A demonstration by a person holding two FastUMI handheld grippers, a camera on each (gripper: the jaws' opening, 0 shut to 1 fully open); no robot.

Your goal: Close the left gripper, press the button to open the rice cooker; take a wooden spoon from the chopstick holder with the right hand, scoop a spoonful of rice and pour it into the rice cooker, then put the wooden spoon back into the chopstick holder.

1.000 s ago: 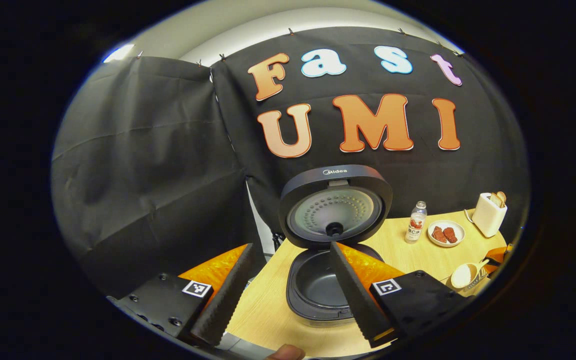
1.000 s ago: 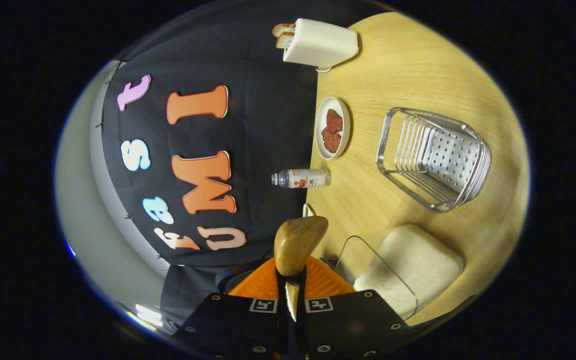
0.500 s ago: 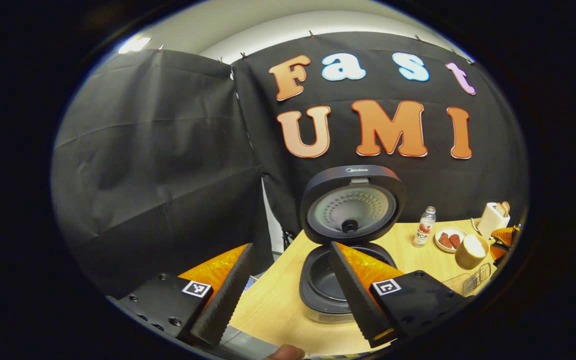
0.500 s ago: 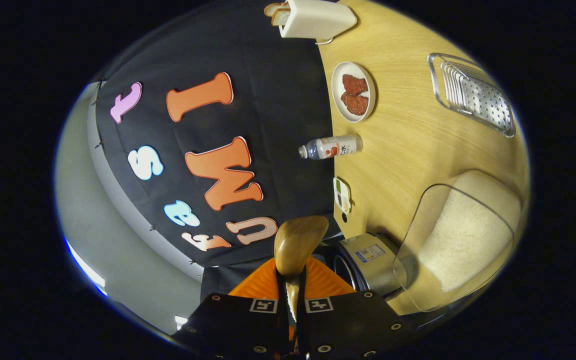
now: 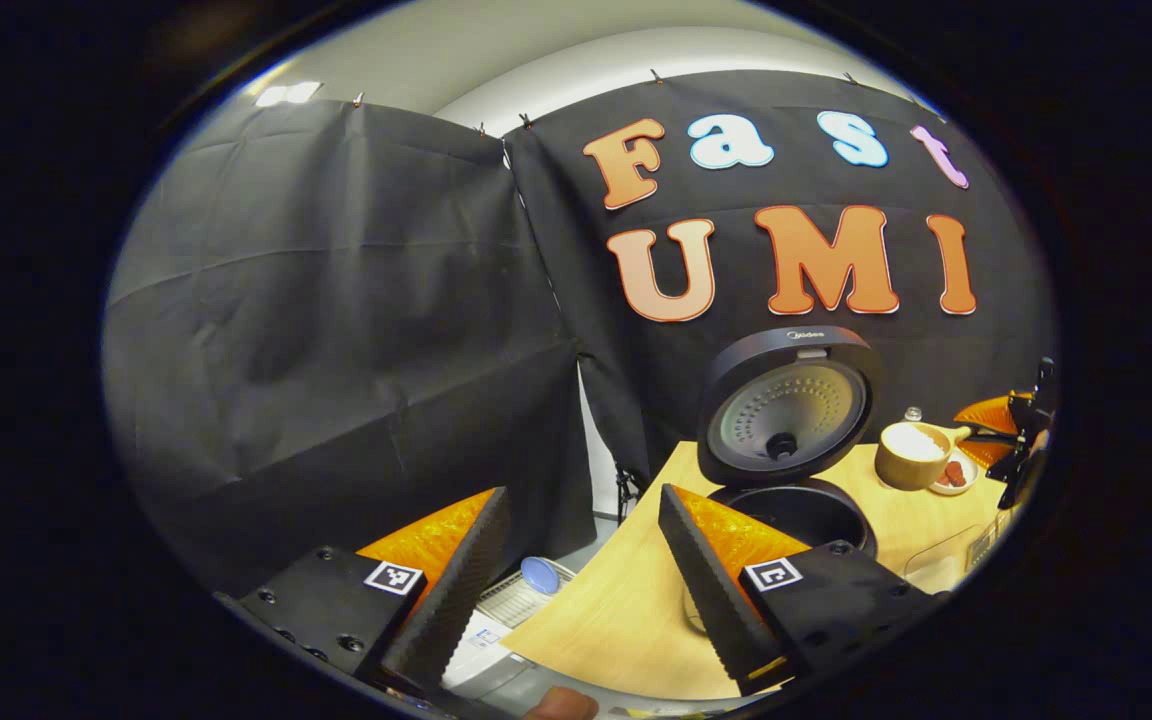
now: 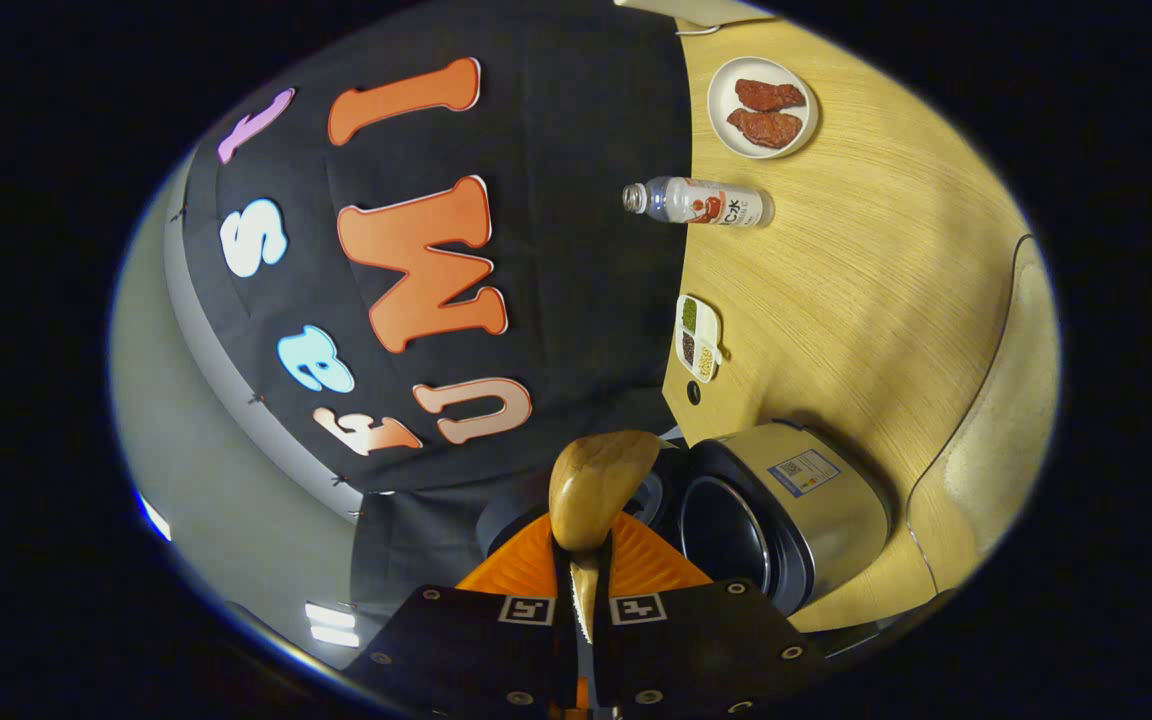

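Note:
The rice cooker (image 5: 796, 510) stands open on the wooden table, its round lid (image 5: 786, 405) upright. My left gripper (image 5: 576, 590) is open and empty, low and to the left of the cooker, apart from it. In the left gripper view the wooden spoon (image 5: 911, 450) carries white rice, level, just right of the lid, held by my right gripper (image 5: 1011, 430). In the right gripper view my right gripper (image 6: 584, 560) is shut on the spoon's handle, and the back of the spoon bowl (image 6: 596, 480) hides the rice. The cooker (image 6: 786, 510) lies just beside the spoon here.
A clear container of rice (image 6: 996, 440) sits by the cooker. Farther along the table (image 6: 866, 270) are a small divided dish (image 6: 698, 335), a bottle (image 6: 696, 203) and a plate of red food (image 6: 761, 105). Below the table's left edge a blue lid (image 5: 539, 575) rests on a basket.
My right gripper has carried the loaded spoon from the rice container over to beside the cooker's lid. My left gripper, still open, has swung left, so the cooker sits farther right.

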